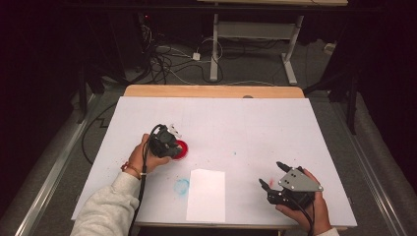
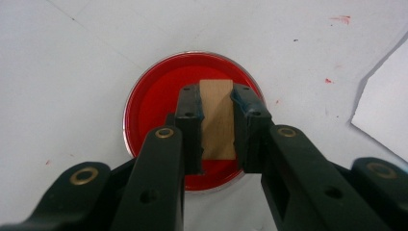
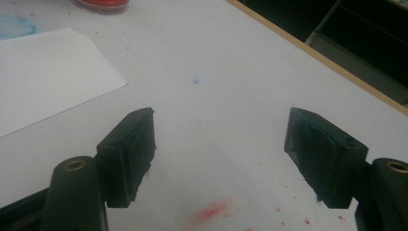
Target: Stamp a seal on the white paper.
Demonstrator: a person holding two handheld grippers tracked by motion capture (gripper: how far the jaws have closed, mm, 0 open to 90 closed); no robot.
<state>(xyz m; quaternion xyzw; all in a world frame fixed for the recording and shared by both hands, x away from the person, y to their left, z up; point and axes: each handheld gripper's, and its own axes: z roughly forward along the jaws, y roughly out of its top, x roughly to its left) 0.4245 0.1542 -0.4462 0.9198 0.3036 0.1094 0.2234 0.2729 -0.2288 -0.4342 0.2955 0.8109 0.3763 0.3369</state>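
A round dish of red paint [image 2: 159,103] sits on the white table cover, left of centre [image 1: 183,149]. My left gripper [image 2: 217,103] hangs straight over it, shut on a small wooden block [image 2: 217,120] held upright between the pads. In the high view the left gripper [image 1: 166,142] covers most of the dish. My right gripper [image 3: 221,154] rests near the front right of the table [image 1: 273,176], jaws wide open with nothing between them. A white sheet of paper [image 1: 206,194] lies between the two hands.
A blue paint ring [image 1: 181,186] marks the cover just left of the sheet. Red and blue specks dot the cover [image 3: 210,211]. The wooden table edge [image 1: 211,91] runs along the far side. Beyond it, cables and desk legs stand on the floor.
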